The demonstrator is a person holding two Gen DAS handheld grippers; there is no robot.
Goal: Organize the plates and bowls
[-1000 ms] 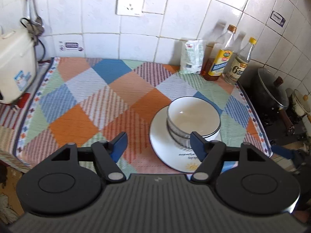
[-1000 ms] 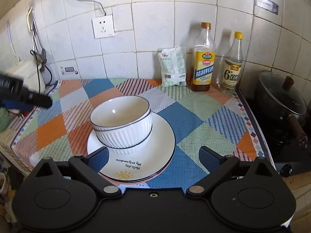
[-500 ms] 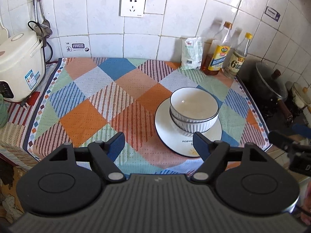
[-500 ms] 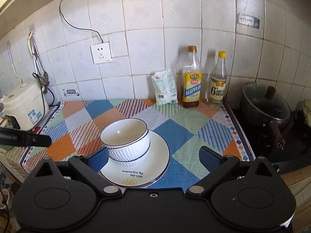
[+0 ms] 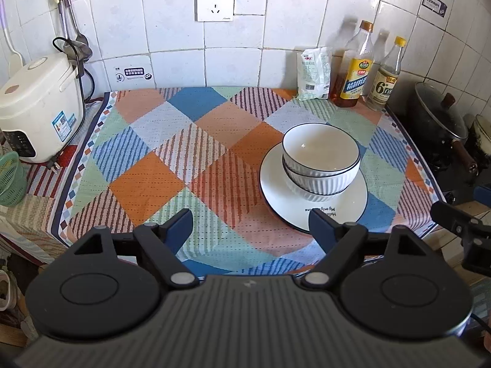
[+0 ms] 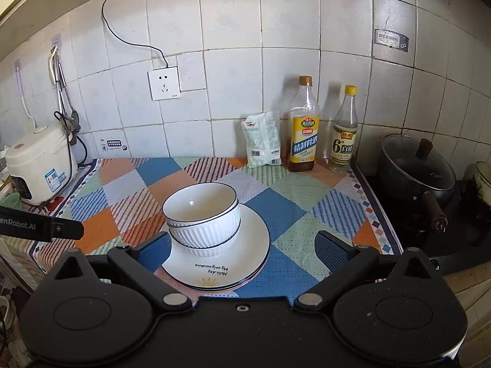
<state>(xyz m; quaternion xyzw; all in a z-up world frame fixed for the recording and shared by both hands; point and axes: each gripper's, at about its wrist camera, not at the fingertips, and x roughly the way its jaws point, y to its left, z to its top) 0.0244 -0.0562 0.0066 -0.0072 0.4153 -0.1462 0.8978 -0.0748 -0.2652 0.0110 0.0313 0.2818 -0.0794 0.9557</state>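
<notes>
1. Two white ribbed bowls [image 5: 320, 159] sit nested on the stacked plates [image 5: 276, 184] in the left wrist view, at about two o'clock from the left gripper [image 5: 250, 225]. Its jaws have just been opening, stand wide and hold nothing; only the patchwork cloth [image 5: 153, 184] lies between them.
2. In that view the right gripper shows at four o'clock only as a dark piece cut off by the frame edge.
3. In the right wrist view the right gripper [image 6: 242, 248] is spread wide and empty, and the stack sits at about eleven o'clock, near the cloth's front border.
4. A careless nudge from either gripper could push the plates over the counter edge, as I judge it, since they sit so close to it.
5. The top bowl could tip if the stack is knocked; how deep it seats I cannot tell.
6. The left finger [image 6: 153, 250] hides part of the plate rim; the plate count is unclear, and a pinkish edge peeks out underneath.
</notes>
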